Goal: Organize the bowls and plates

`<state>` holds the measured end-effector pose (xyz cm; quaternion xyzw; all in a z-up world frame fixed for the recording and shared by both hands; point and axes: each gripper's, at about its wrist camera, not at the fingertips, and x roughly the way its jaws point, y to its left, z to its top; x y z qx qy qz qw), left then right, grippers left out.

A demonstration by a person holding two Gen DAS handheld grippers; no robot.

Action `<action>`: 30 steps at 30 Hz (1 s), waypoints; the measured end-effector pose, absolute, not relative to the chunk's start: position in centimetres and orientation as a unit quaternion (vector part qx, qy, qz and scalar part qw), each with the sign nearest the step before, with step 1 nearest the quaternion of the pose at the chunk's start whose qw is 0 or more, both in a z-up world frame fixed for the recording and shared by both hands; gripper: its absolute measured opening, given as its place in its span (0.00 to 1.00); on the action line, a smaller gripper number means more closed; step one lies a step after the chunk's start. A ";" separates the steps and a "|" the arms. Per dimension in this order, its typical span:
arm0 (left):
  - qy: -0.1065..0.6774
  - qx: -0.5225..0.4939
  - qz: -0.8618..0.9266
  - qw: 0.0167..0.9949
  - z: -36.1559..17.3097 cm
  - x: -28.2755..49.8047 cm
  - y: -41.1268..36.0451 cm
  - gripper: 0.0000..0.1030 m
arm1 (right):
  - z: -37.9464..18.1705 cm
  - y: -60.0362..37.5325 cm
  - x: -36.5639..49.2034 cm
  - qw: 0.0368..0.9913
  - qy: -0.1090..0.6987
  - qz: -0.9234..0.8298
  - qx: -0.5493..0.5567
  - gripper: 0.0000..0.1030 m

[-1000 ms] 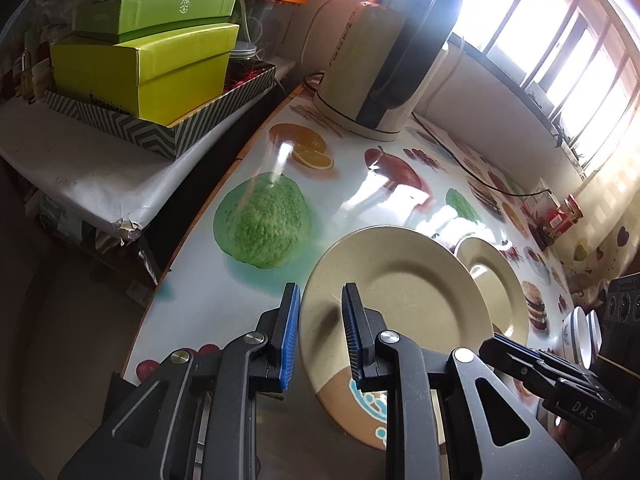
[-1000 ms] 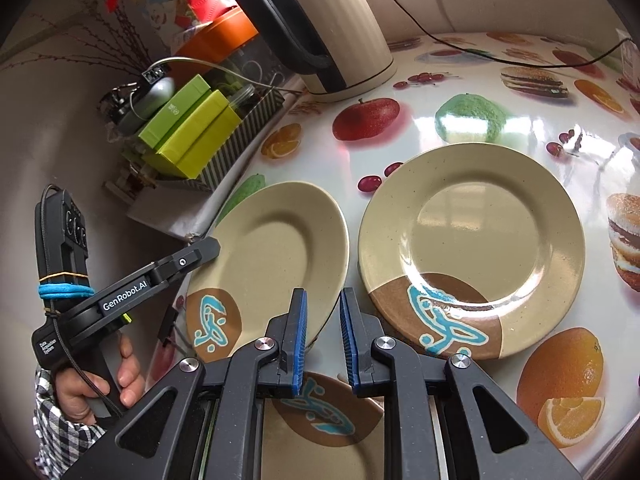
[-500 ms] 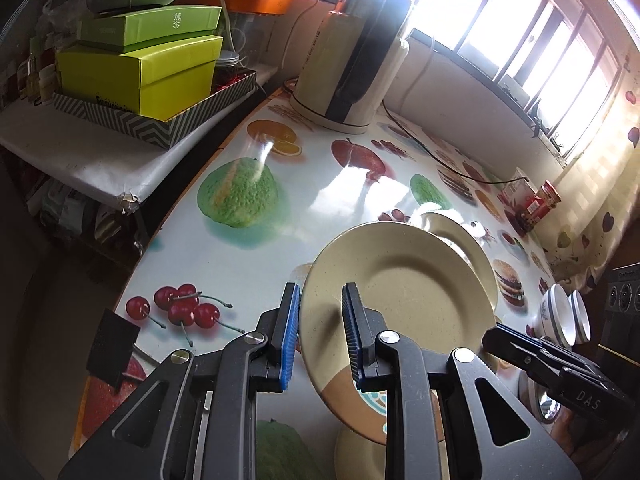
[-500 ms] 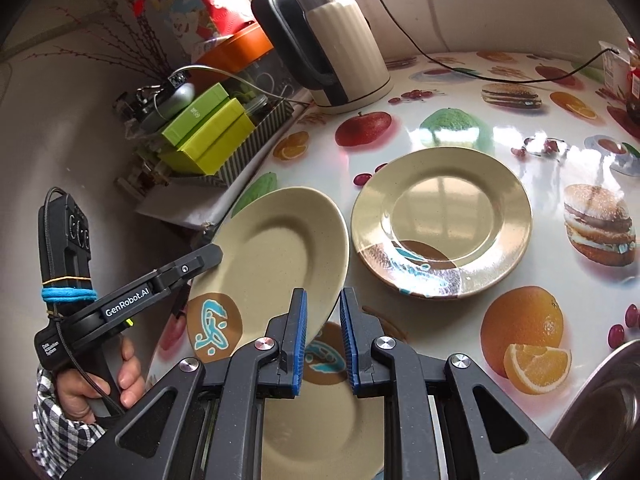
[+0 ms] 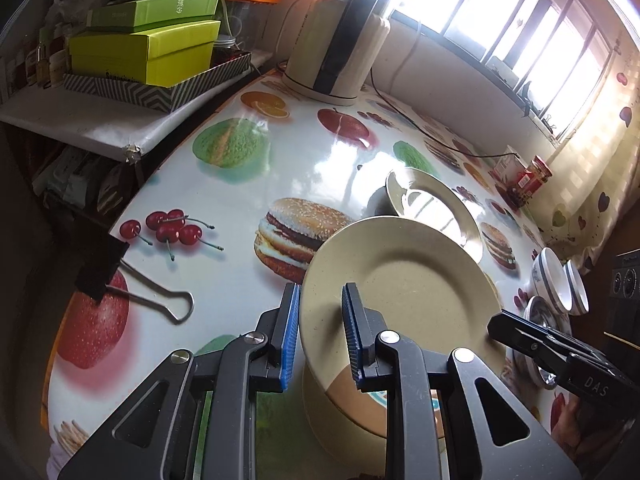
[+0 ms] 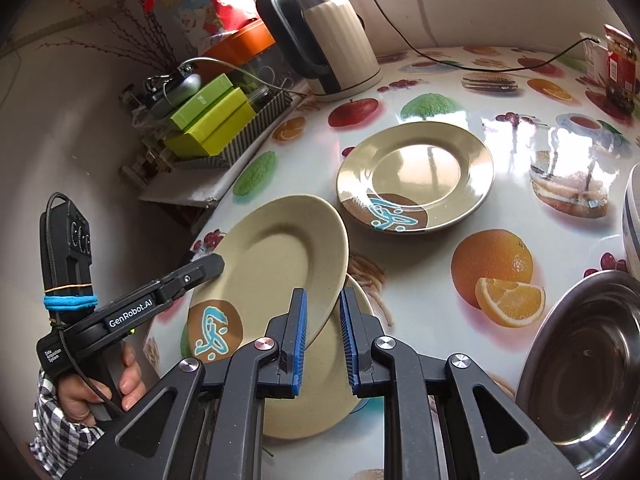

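Both grippers have carried the plate back across the table, leaving the kettle farther off than a second ago and bringing a binder clip into the left view. At far left, a hand grips the left gripper, whose pads pinch the near rim of the plate, held tilted above a second plate lying on the table. Right gripper clamps the same plate's opposite rim, jaws narrow. Farther right a third plate lies flat, well apart. A steel bowl sits at the right edge.
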<state>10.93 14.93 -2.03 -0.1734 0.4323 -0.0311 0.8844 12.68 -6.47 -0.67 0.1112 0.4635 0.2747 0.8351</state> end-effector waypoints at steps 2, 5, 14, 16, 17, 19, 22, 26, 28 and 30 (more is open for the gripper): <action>0.434 -0.172 -0.031 0.884 -2.2 10.6 14.6 0.22 | -1.0 -6.7 12.3 0.835 0.466 0.271 0.109 0.16; 0.432 -0.172 -0.032 0.885 -2.2 10.0 14.4 0.22 | -1.4 -7.1 11.7 0.833 0.470 0.271 0.110 0.16; 0.441 -0.171 -0.030 0.880 -3.2 8.9 13.7 0.22 | -2.1 -7.5 10.7 0.828 0.480 0.268 0.108 0.16; 0.442 -0.166 -0.027 0.881 -3.3 8.7 13.4 0.22 | -2.4 -7.5 10.6 0.827 0.484 0.267 0.107 0.17; 0.442 -0.163 -0.026 0.882 -3.4 8.7 13.3 0.22 | -2.5 -7.6 10.5 0.826 0.485 0.266 0.106 0.17; 0.445 -0.164 -0.028 0.880 -3.5 8.7 13.3 0.22 | -2.7 -7.6 10.4 0.826 0.487 0.264 0.104 0.18; 0.445 -0.163 -0.027 0.880 -3.5 8.6 13.3 0.22 | -2.9 -7.5 10.5 0.824 0.490 0.266 0.106 0.18; 0.447 -0.163 -0.027 0.879 -3.6 8.7 13.3 0.22 | -3.1 -7.5 10.3 0.823 0.492 0.264 0.103 0.18; 0.448 -0.163 -0.024 0.878 -3.6 8.6 13.2 0.22 | -3.2 -7.5 10.4 0.822 0.493 0.264 0.103 0.18; 0.449 -0.161 -0.025 0.879 -3.7 8.6 13.2 0.22 | -3.2 -7.4 10.3 0.822 0.494 0.263 0.101 0.18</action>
